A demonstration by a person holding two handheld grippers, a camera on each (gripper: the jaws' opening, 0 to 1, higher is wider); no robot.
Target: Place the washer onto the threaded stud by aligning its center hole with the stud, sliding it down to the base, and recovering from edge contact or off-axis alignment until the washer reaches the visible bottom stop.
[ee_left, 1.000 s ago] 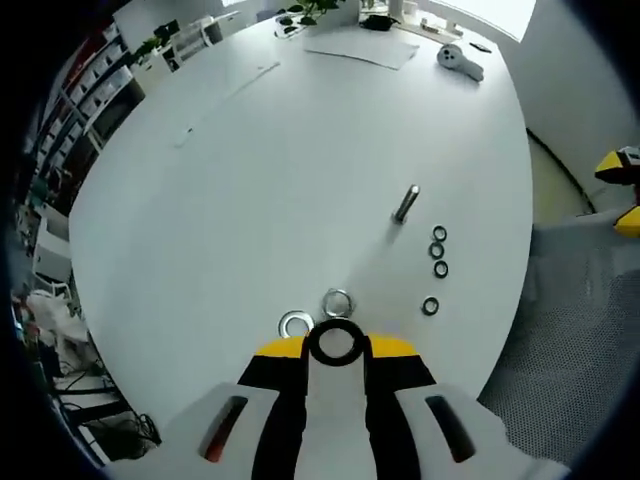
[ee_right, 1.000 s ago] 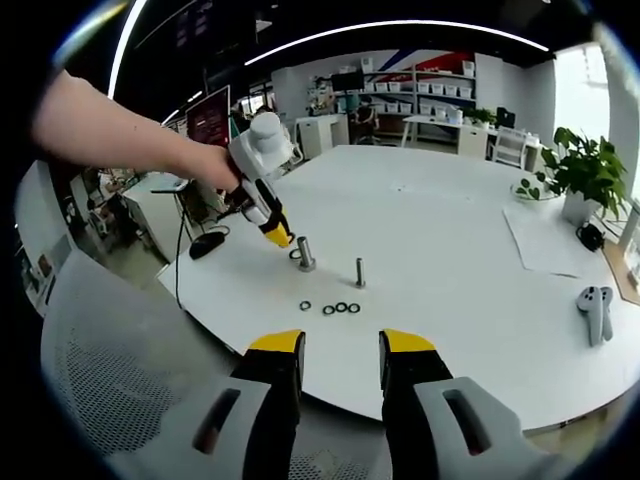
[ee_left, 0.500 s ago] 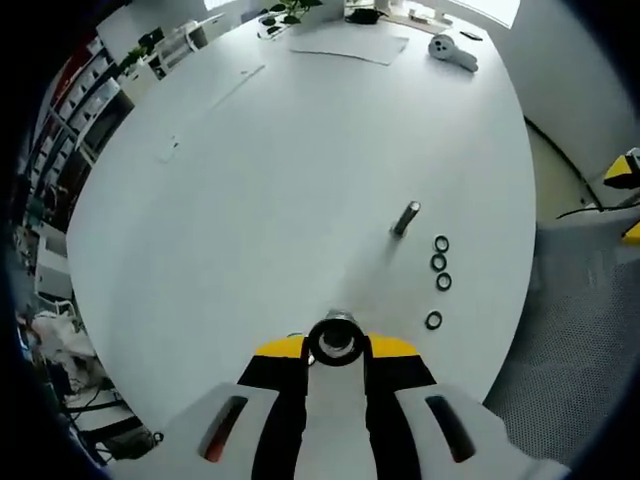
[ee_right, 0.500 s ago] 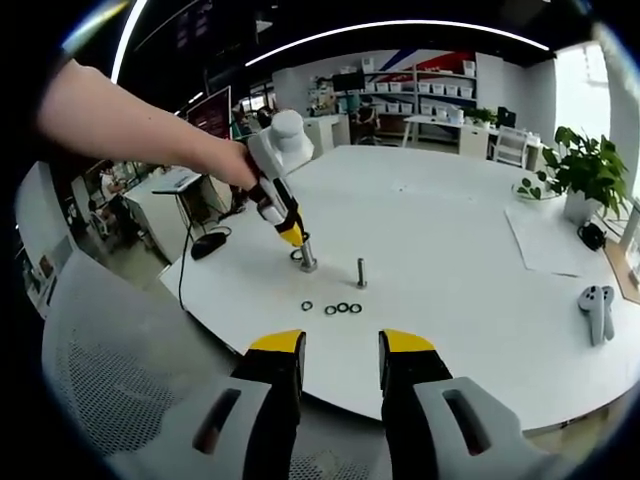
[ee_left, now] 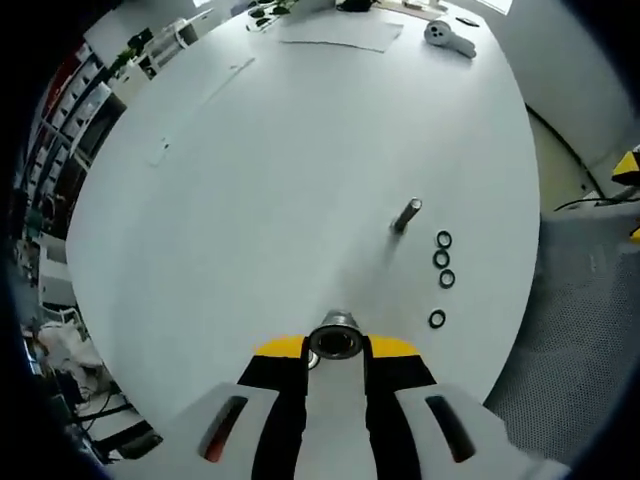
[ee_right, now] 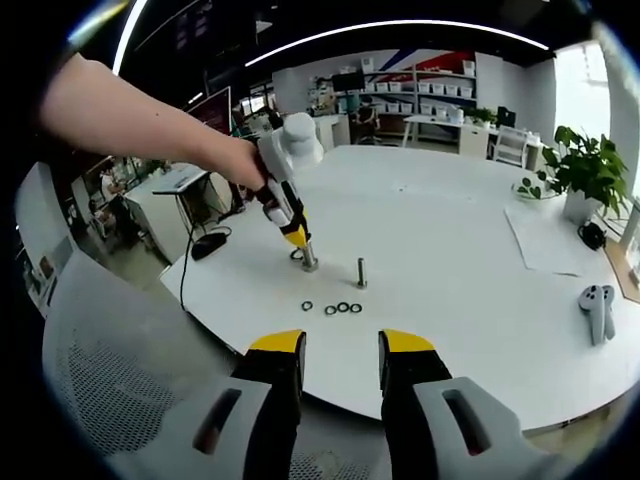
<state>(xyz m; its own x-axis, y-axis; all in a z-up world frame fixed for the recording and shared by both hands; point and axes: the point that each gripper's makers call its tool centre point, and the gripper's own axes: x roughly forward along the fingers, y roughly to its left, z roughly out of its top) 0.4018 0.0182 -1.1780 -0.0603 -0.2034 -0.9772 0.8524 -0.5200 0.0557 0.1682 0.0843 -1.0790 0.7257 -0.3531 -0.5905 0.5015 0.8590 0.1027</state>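
Note:
My left gripper (ee_left: 337, 347) is shut on a dark washer (ee_left: 335, 342), holding it flat right over the top of a grey threaded stud (ee_left: 338, 321) that I look down on end-on. In the right gripper view a hand holds that left gripper (ee_right: 296, 236) tip-down on the same stud (ee_right: 308, 256), near the table's left edge. I cannot tell whether the hole has slipped over the stud's end. My right gripper (ee_right: 341, 346) hangs open and empty in front of the table, well short of the studs.
A thinner stud (ee_left: 405, 215) stands farther in, with several small black washers (ee_left: 443, 260) in a row beside it. The white table (ee_left: 260, 180) carries a paper sheet (ee_left: 340, 32) and a controller (ee_right: 596, 312) at its far side. A mesh chair (ee_right: 110, 390) stands by the near edge.
The left gripper has carried the washer forward until it sits over the stud's top. The right gripper has stayed where it was.

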